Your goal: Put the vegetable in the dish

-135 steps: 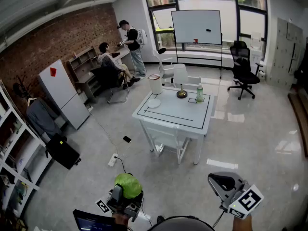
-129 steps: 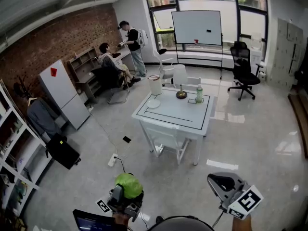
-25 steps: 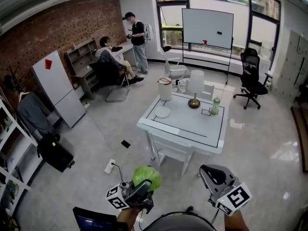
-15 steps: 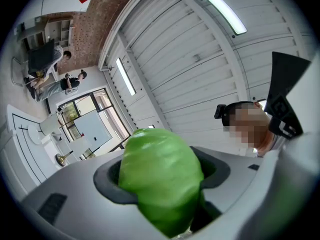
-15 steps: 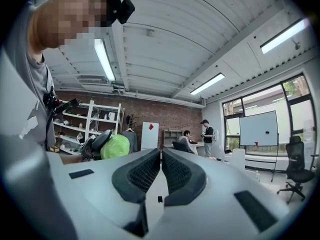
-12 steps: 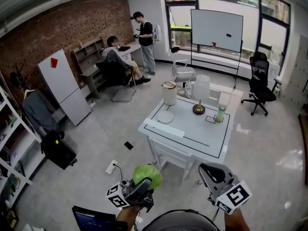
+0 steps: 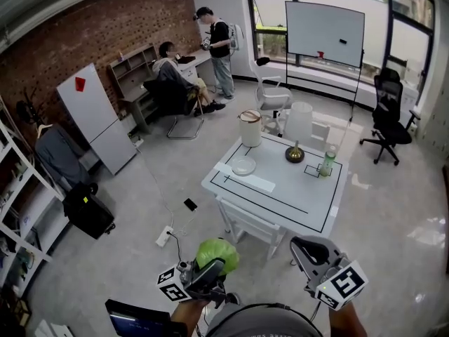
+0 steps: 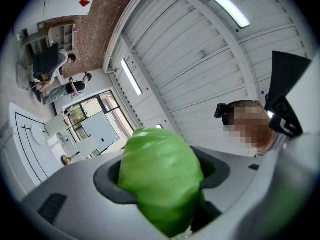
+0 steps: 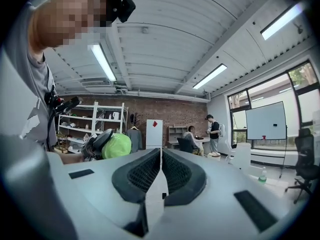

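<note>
A round green vegetable (image 7: 217, 253) sits between the jaws of my left gripper (image 7: 212, 267) at the bottom of the head view, held over the floor. The left gripper view has the vegetable (image 8: 160, 176) filling the gap between both dark pads. My right gripper (image 7: 313, 253) hangs to the right, jaws shut together and empty. The right gripper view also catches the left gripper (image 9: 99, 142) and the vegetable (image 9: 116, 145) off to its left. A white dish (image 7: 243, 166) lies on the far left part of the white table (image 7: 231, 190), well ahead of both grippers.
On the table stand a white cylinder (image 7: 250, 128), a lamp (image 7: 297, 126) and a green bottle (image 7: 327, 161). A white chair (image 7: 245, 223) is tucked under the near side. A power strip (image 7: 165, 236) lies on the floor. Two people are at a desk (image 7: 182, 65) far back.
The view has drawn closer to the table, which now looks larger and sits lower in the picture. Both grippers keep their places, the vegetable still in the left one.
</note>
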### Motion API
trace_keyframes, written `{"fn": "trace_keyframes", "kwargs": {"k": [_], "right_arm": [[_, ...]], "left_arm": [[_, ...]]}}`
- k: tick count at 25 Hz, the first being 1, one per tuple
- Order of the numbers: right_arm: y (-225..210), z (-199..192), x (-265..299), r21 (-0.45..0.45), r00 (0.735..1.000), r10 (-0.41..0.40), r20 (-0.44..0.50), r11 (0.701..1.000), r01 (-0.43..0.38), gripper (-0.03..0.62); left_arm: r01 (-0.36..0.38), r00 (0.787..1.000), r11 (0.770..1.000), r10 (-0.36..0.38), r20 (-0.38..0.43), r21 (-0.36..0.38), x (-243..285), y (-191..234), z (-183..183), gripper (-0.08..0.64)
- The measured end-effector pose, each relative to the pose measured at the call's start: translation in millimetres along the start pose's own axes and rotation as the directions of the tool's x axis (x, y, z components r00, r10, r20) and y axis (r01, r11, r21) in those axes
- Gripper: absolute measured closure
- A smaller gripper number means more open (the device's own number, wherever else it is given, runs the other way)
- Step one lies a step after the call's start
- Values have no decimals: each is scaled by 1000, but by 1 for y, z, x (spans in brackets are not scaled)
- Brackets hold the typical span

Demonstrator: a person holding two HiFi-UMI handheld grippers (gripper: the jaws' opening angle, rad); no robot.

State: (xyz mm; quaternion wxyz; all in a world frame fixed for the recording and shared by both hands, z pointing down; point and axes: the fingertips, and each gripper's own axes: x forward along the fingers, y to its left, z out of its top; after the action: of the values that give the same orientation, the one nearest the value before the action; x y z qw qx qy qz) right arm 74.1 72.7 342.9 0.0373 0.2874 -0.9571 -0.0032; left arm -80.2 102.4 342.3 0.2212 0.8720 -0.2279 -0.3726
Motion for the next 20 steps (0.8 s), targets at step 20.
{"fn": "trace_keyframes", "kwargs": {"k": [20], "right_arm": [[-7,16,119,-6,990,-143,4,990,143,583]], "left_arm": [[102,992,992,-108,-73,-70,-4,93,97,245]]}}
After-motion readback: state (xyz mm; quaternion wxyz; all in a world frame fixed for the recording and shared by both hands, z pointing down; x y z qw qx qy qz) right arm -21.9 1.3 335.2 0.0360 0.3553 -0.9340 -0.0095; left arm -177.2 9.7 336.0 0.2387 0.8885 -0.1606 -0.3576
